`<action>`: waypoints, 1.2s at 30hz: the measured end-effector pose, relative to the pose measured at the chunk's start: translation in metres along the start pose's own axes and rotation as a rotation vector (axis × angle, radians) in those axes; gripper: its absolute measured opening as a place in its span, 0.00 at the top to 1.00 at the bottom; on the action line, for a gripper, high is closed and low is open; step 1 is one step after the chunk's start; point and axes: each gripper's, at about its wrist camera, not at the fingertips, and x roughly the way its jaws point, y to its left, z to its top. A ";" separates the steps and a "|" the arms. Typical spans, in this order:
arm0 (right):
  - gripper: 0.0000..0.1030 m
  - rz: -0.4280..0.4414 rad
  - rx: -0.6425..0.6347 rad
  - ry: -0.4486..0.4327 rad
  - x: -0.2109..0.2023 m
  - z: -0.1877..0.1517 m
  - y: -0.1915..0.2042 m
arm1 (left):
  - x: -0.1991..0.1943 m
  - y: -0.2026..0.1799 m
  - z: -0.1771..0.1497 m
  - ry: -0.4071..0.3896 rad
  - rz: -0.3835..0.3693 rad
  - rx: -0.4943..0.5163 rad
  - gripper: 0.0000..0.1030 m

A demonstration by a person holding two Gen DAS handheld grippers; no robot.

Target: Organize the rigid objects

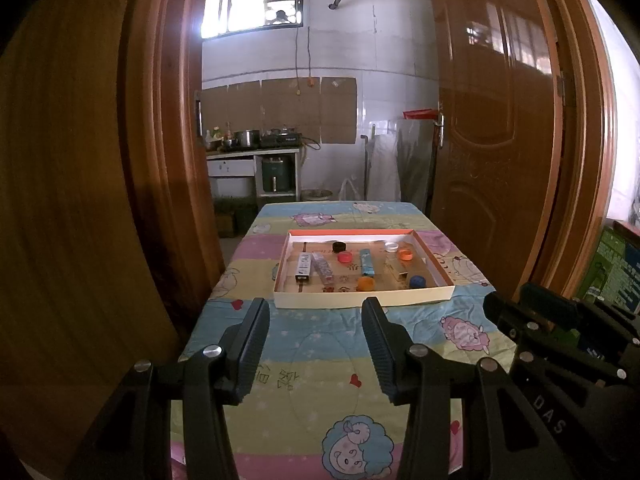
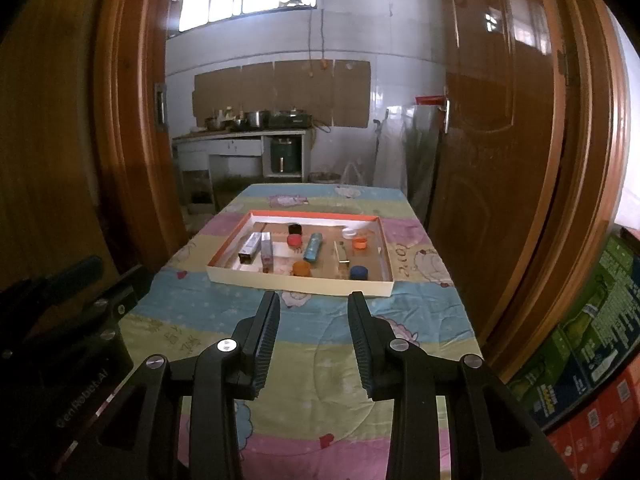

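Observation:
A shallow white tray with an orange rim [image 1: 360, 298] [image 2: 296, 282] lies on the table, ahead of both grippers. It holds bottle caps: black [image 1: 339, 246], red [image 1: 344, 257], orange [image 1: 365, 284], blue [image 1: 417, 281], white [image 1: 391, 246] and orange-red [image 1: 405, 255]. It also holds small boxes: a black-and-white one [image 1: 304, 267], a clear pink one [image 1: 322, 267], a teal one [image 1: 366, 262] and a clear one [image 1: 400, 271]. My left gripper [image 1: 316, 308] is open and empty, short of the tray. My right gripper [image 2: 314, 300] is open and empty, just before the tray's near wall.
The table wears a pastel cartoon cloth [image 1: 320, 360]. Wooden doors stand at the left [image 1: 80, 200] and right [image 1: 500, 140]. Stacked cartons [image 2: 592, 340] sit at the right. A kitchen counter with pots [image 1: 252, 140] is beyond. The right gripper's body [image 1: 560, 340] shows in the left wrist view.

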 end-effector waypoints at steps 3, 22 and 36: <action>0.65 0.000 0.001 -0.001 -0.001 0.000 0.000 | -0.001 0.000 -0.001 -0.003 0.002 0.003 0.54; 0.65 0.001 0.002 -0.006 -0.004 0.000 0.000 | -0.004 0.001 -0.002 -0.006 0.004 0.003 0.54; 0.65 0.002 0.000 -0.006 -0.005 0.000 0.001 | -0.005 0.001 -0.003 -0.006 0.005 0.004 0.54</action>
